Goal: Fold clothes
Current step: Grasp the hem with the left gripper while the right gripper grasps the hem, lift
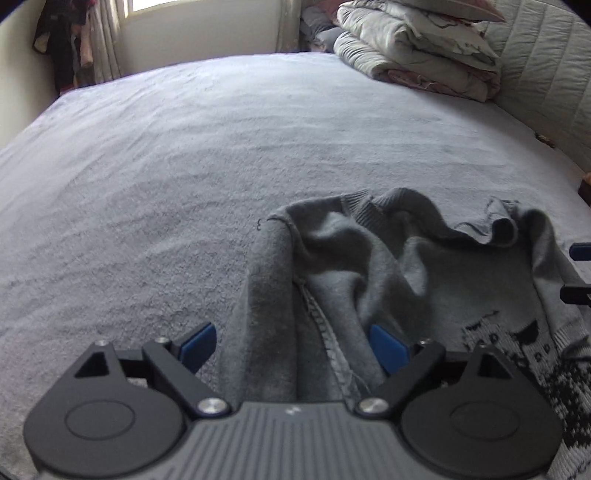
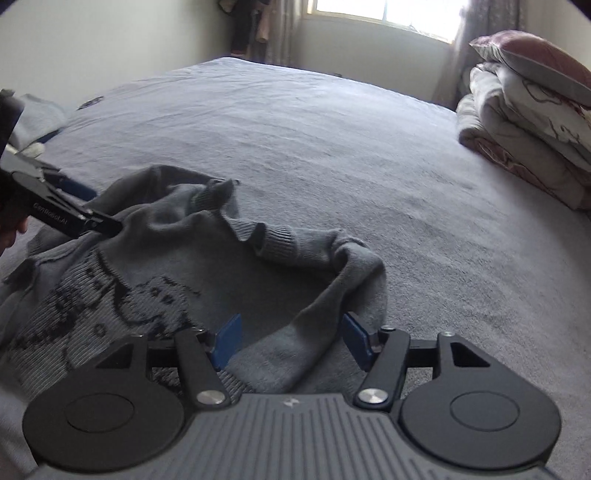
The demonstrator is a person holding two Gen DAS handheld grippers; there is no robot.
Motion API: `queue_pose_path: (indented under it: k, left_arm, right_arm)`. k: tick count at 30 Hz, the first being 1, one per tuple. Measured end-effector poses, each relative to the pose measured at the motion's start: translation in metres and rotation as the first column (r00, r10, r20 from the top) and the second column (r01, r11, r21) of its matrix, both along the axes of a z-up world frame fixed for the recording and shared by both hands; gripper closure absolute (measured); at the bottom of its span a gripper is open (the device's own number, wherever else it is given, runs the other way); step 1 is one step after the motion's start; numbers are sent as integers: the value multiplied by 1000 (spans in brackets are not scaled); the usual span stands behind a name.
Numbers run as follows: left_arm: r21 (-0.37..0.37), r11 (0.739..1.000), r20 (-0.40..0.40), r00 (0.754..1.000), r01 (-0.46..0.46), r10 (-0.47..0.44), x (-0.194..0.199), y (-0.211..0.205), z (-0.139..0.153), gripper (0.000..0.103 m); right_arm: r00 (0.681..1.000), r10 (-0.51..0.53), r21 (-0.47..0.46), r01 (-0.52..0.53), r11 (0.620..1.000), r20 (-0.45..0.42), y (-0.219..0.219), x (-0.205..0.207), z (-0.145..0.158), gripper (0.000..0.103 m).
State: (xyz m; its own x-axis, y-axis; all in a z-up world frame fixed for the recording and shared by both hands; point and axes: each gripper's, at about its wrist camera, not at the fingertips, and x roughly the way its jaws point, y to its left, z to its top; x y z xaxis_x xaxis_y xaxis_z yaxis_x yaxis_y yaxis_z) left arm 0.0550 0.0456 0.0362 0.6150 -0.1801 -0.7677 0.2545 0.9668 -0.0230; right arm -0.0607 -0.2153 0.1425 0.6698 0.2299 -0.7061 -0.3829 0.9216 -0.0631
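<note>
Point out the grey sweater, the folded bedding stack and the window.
grey sweater [image 2: 229, 266]: right wrist view, flat body panel.
folded bedding stack [image 1: 417, 51]: left wrist view, middle of the pile.
window [image 2: 384, 9]: right wrist view, bright pane.

Home bedroom: wide bed [image 1: 221, 147], folded quilts [image 1: 417, 48].

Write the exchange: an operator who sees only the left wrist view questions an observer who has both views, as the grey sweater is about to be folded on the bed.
Operator: I see only the tips of the right claw. Is it open?
Observer: Yes, open, with its blue pads on either side of a fold of the grey sweater.
Operator: Is anything lying on the bed outside my picture?
Observer: Yes, a pale grey bundle of fabric at the bed's edge, beyond the left claw.
</note>
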Motion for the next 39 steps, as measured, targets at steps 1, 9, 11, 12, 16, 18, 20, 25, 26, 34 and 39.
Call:
queue_pose_path:
  k: [1,9,11,12,16,18,20,25,26,34,39]
  left_arm:
    - [-12,1000,-12,1000,-5,5,3,1,-3,9]
    - [-26,1000,0,1000,12,-12,16,-5,-8,5]
    - [-30,999,4,1000,11,-11,18,-6,-11,4]
    - [-26,1000,14,1000,15,-14,18,-7,-12,7]
    - [-80,995,23,998,60,-58,16,-10,-4,79]
    - [-95,993,29,997,72,-69,12,-12,2,91]
    - [-84,991,44,994,99,-96,8,-15,7,92]
    - [-175,979,104,991,104,-86,1,-3,29,92]
    - [-188,977,122,990,99,-76,-1,0,36,93]
    - [-229,971,264,964,75,-12,-15,16,77,93]
    - [-261,964,347,937,53,42,-22,28,96,93]
  right_arm:
    - [1000,-6,2,6,1000,-12,-1,5,-3,39]
    - [998,-60,5,60,998,-22,-8,31,-16,39]
    - [998,-58,-4,58,998,-23,-6,33,-19,39]
    - [998,-57,-9,57,998,-24,-5,34,-21,39]
    - [997,-71,-12,70,997,-18,-7,36,-20,93]
    - [997,-80,-12,80,997,23,-10,32,-14,93]
    - [994,-91,-2,91,996,67,-13,28,-7,93]
    - [969,-137,26,135,991,205,-24,13,20,94]
    - [961,-151,25,149,988,233,-27,10,25,94]
    - [883,-246,14,263,965,399,-46,-7,50,95]
    - [825,-265,5,303,953,500,-50,-17,61,96]
